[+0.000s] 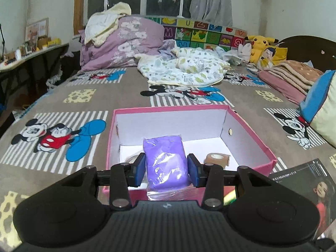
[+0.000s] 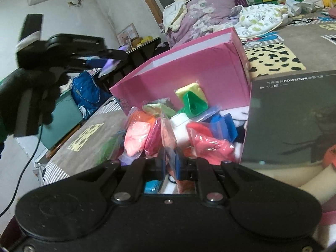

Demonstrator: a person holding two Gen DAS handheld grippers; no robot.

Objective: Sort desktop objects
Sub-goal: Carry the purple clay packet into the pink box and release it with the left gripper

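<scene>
In the left wrist view my left gripper (image 1: 166, 169) is shut on a purple clay bag (image 1: 164, 159) and holds it over the open pink box (image 1: 254, 134). Inside the box lie a tan tape roll (image 1: 217, 159) and another roll (image 1: 132, 159), half hidden behind a finger. In the right wrist view my right gripper (image 2: 170, 163) is nearly closed on the plastic edge of an orange clay bag (image 2: 168, 135), low in a pile of clay bags (image 2: 136, 134) and moulds (image 2: 194, 103) beside the pink box (image 2: 189, 67). The left gripper (image 2: 103, 62) with the purple bag shows at upper left.
All this lies on a bed with a Mickey Mouse sheet (image 1: 63, 96). A dark magazine (image 2: 294, 115) lies right of the pile and shows in the left wrist view (image 1: 310, 182). Quilts (image 1: 126, 42), pillows and plush toys (image 1: 260, 46) lie at the far end. A desk (image 1: 31, 54) stands at the left.
</scene>
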